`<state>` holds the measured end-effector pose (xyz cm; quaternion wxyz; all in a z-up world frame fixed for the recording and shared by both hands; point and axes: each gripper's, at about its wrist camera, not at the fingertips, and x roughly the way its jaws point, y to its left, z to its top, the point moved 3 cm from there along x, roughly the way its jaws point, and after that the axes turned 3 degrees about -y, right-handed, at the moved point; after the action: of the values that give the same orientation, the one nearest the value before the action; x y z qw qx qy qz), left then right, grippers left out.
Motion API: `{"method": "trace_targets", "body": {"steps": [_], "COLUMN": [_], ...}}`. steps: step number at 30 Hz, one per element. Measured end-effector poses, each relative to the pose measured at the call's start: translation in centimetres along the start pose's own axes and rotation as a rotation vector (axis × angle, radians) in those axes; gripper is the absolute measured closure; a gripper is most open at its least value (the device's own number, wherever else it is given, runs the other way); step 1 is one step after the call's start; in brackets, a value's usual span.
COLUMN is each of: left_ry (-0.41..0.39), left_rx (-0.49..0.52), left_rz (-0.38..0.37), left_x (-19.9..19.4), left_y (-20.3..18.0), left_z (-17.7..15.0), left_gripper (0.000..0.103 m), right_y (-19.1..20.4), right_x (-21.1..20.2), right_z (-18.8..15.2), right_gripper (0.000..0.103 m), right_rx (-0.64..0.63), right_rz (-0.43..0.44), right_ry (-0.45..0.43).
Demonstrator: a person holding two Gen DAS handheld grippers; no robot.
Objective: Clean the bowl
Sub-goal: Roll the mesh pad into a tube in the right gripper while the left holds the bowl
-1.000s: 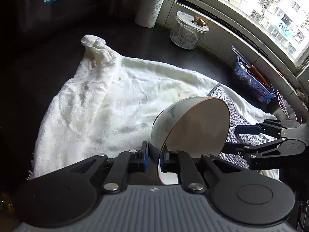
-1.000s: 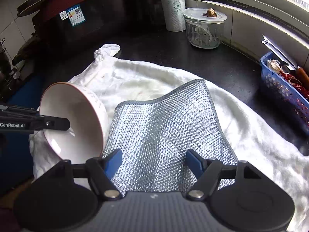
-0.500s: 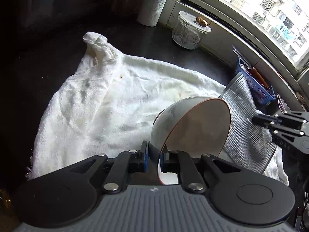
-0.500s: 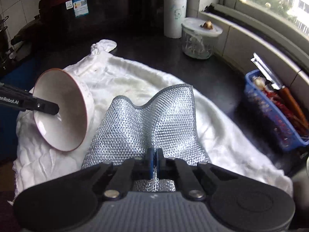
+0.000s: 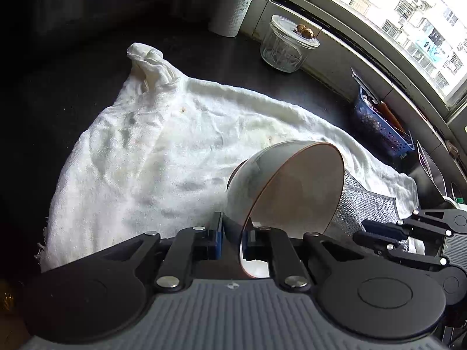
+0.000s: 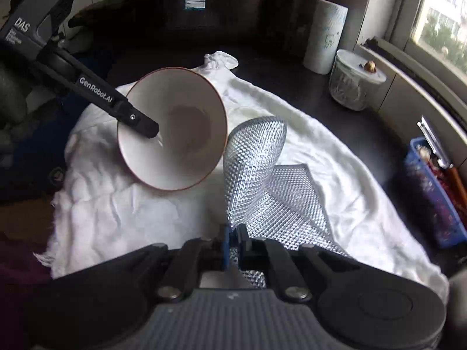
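A white bowl (image 5: 292, 192) with a brown rim is tilted on its side above a white towel (image 5: 160, 145). My left gripper (image 5: 233, 233) is shut on the bowl's rim, one finger inside and one outside. In the right wrist view the bowl (image 6: 181, 134) shows its inside, with the left gripper's inner finger (image 6: 140, 122) in it. My right gripper (image 6: 232, 242) pinches a silver mesh cloth (image 6: 251, 157); its jaws are opening slightly with the cloth still between the pads. The cloth stands up folded, just right of the bowl's rim. The left wrist view shows the cloth (image 5: 359, 204) behind the bowl.
The towel (image 6: 321, 151) covers a dark counter. A lidded glass jar (image 6: 353, 81) and a paper towel roll (image 6: 325, 35) stand at the back by the window. A blue basket (image 6: 432, 192) with utensils sits at the right edge. A dark appliance stands behind.
My right gripper closed on the mesh cloth, lifted it off the towel and carried it up beside the bowl, rolling as it went. The left gripper and bowl stayed put.
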<state>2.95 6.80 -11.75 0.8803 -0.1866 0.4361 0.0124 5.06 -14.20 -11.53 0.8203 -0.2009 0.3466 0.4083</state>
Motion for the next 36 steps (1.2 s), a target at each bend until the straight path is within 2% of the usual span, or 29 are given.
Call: {"method": "trace_targets", "body": {"steps": [1, 2, 4, 9, 13, 16, 20, 23, 25, 30, 32, 36], "left_ry": [0.001, 0.000, 0.001, 0.001, 0.003, 0.007, 0.010, 0.013, 0.014, 0.017, 0.019, 0.020], "left_rx": [-0.003, -0.004, -0.007, -0.012, -0.019, -0.023, -0.025, -0.032, -0.034, -0.035, -0.034, -0.033], "left_rz": [0.000, 0.000, -0.001, -0.002, -0.004, -0.007, -0.008, -0.009, -0.009, -0.007, -0.007, -0.006], "left_x": [0.0, 0.0, 0.0, 0.0, 0.0, 0.0, 0.0, 0.1, 0.2, 0.2, 0.3, 0.3], "left_y": [0.0, 0.0, 0.0, 0.0, 0.1, 0.2, 0.2, 0.3, 0.3, 0.2, 0.2, 0.2], "left_z": [-0.1, -0.1, -0.1, -0.1, -0.1, -0.1, -0.1, -0.1, 0.0, 0.1, 0.1, 0.1], "left_gripper": [0.093, 0.093, 0.093, 0.092, 0.092, 0.092, 0.092, 0.092, 0.092, 0.092, 0.092, 0.092], "right_y": [-0.3, -0.6, -1.0, -0.1, 2.5, 3.3, 1.4, -0.5, -1.1, 0.8, 2.0, 2.1], "right_x": [0.1, 0.2, 0.5, 1.2, 1.4, 2.3, 2.8, 2.6, 2.3, 2.1, 2.5, 3.1], "right_z": [0.0, 0.1, 0.2, 0.3, 0.4, 0.0, 0.2, 0.5, 0.6, 0.5, 0.2, 0.2], "right_gripper": [0.082, 0.066, 0.043, 0.043, 0.043, 0.043, 0.045, 0.045, 0.046, 0.046, 0.046, 0.046], "right_rx": [-0.008, -0.013, -0.021, -0.095, -0.270, -0.326, -0.244, -0.213, -0.244, -0.400, -0.458, -0.437], "right_rz": [-0.059, -0.101, -0.136, -0.117, -0.126, -0.106, -0.094, -0.150, -0.190, -0.208, -0.189, -0.158], "right_ry": [-0.008, -0.013, -0.014, -0.009, -0.023, 0.011, 0.046, 0.058, 0.063, 0.058, 0.076, 0.095]}}
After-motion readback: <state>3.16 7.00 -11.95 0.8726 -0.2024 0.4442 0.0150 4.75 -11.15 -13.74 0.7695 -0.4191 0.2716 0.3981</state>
